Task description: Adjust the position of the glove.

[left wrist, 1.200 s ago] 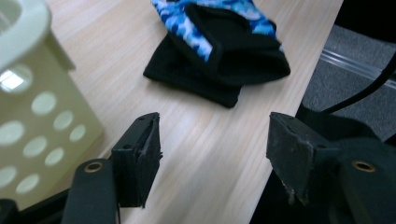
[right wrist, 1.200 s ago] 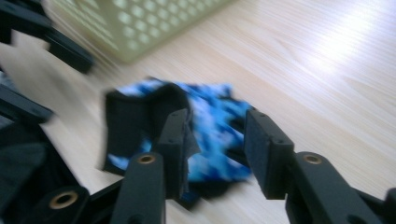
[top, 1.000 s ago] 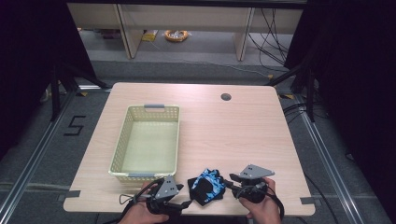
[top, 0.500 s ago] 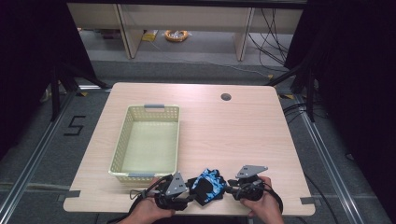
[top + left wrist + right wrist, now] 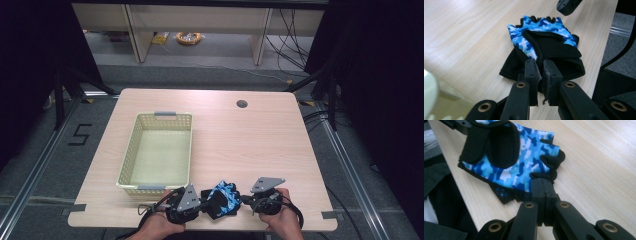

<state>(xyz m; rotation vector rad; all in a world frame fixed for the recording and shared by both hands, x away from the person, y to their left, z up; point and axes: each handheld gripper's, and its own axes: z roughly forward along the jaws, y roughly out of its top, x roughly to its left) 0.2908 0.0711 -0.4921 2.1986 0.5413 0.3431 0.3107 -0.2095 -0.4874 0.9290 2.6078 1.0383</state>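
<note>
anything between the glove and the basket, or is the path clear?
Nothing visible blocks it. The glove lies at the table's near edge, pinched by the left gripper and the right gripper, whose jaws have just closed. The basket sits just beyond and left; only its near wall must be cleared.

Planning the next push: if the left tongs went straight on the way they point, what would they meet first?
The left tongs, just closed on the glove, would shove it first; beyond it stand the right tongs, though depth is unclear.

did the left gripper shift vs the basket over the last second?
Yes. The left gripper slid right along the basket's near rim toward the glove; its fingers have just closed on it.
</note>
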